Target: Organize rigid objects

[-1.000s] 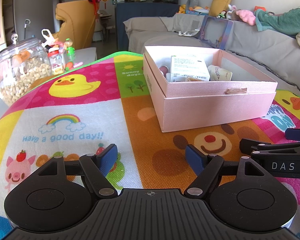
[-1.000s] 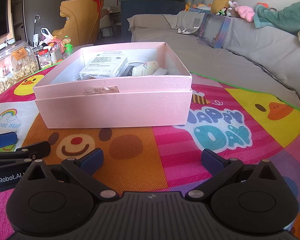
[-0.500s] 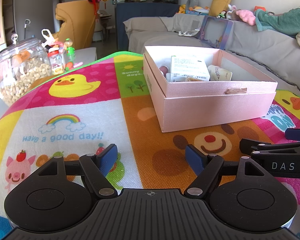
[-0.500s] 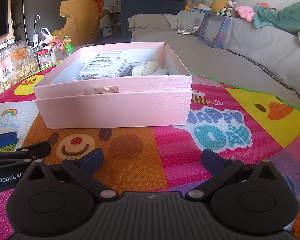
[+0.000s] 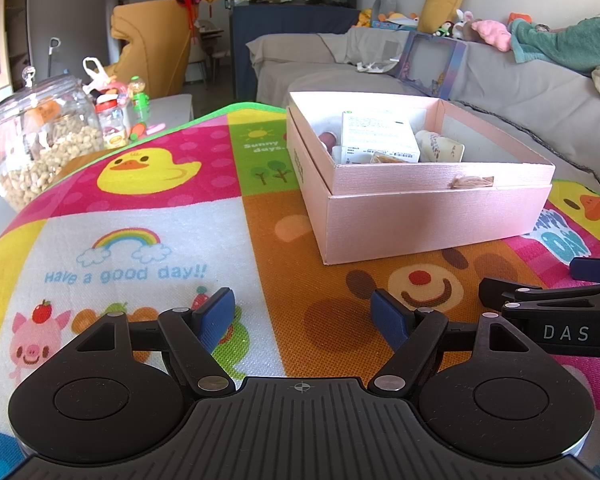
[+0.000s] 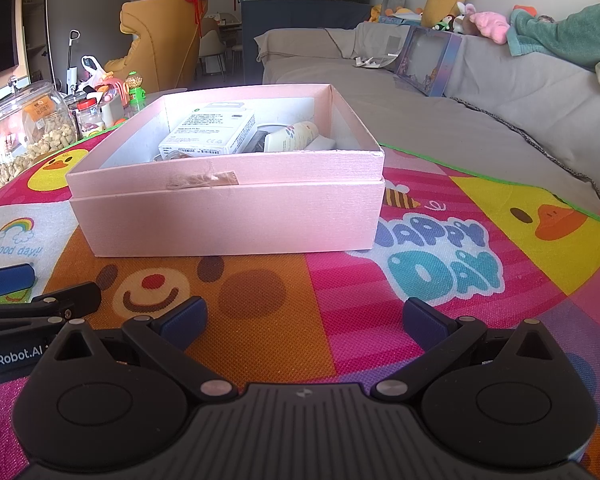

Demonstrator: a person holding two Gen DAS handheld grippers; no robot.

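The left tool sits low over the play mat, its blue-padded fingers spread wide with nothing between them; the right tool is just beside it, likewise wide open and empty, each one's tip poking into the edge of the other's view. Beyond them, nothing lies on the mat between the fingers and the pink box, which stands open on the bear's face printed on the worktop cover. Inside it a white carton leans against other small things, with a cream tube beside it; the rest of the contents are too hidden by the near wall to name. Off to the left stands a glass jar of nuts with small bottles near it, and behind the box runs a grey sofa carrying a windowed toy box.
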